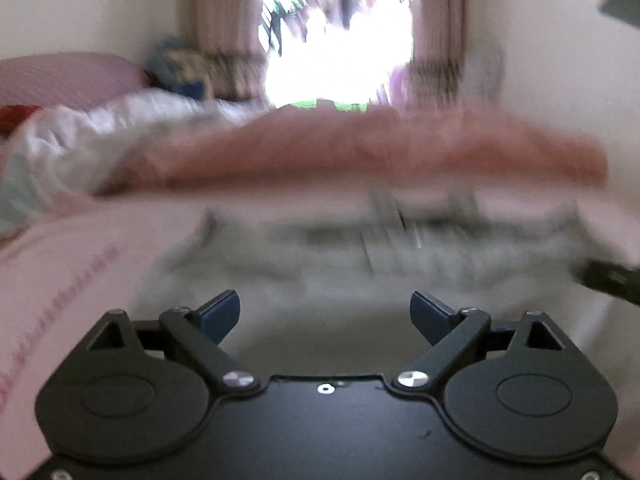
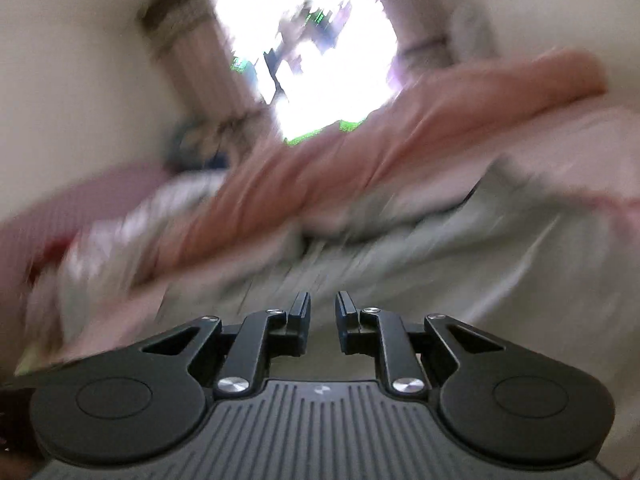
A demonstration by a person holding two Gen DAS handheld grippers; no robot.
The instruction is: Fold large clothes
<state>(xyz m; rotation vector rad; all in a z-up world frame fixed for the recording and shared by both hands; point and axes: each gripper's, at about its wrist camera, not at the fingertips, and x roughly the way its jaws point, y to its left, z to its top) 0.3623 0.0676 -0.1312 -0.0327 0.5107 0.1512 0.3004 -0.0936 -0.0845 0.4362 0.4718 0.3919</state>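
Observation:
A pale grey-green garment (image 1: 320,248) lies spread on the bed, blurred by motion; it also shows in the right wrist view (image 2: 420,252). My left gripper (image 1: 325,312) is wide open and empty, just above the garment's near edge. My right gripper (image 2: 323,316) has its jaws a small gap apart with nothing between them, tilted over the same garment. The tip of the right gripper (image 1: 612,280) shows at the right edge of the left wrist view.
A salmon-pink cloth (image 1: 360,148) lies bunched across the bed behind the garment, also in the right wrist view (image 2: 360,152). A pink sheet (image 1: 60,264) covers the bed. White bedding (image 1: 80,132) and a pink pillow (image 1: 68,72) lie at the left. A bright window (image 1: 336,32) is behind.

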